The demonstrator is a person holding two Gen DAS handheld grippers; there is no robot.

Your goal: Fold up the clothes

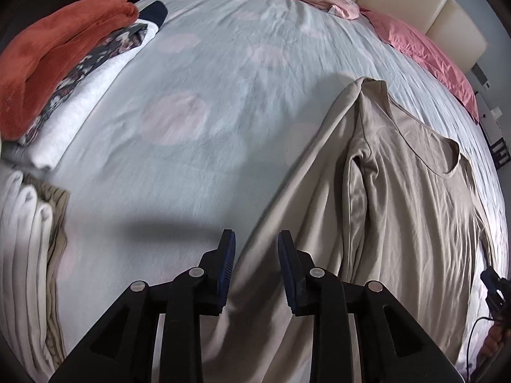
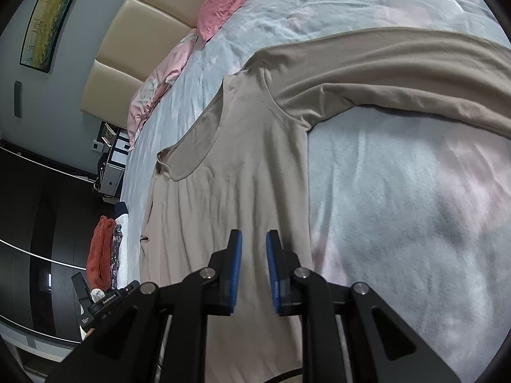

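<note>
Beige shirt (image 1: 399,191) beneath parted jaws

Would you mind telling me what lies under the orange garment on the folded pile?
Under the orange garment lies a dark floral piece, then a white folded item. Only their edges show; anything deeper in the pile is covered.
</note>
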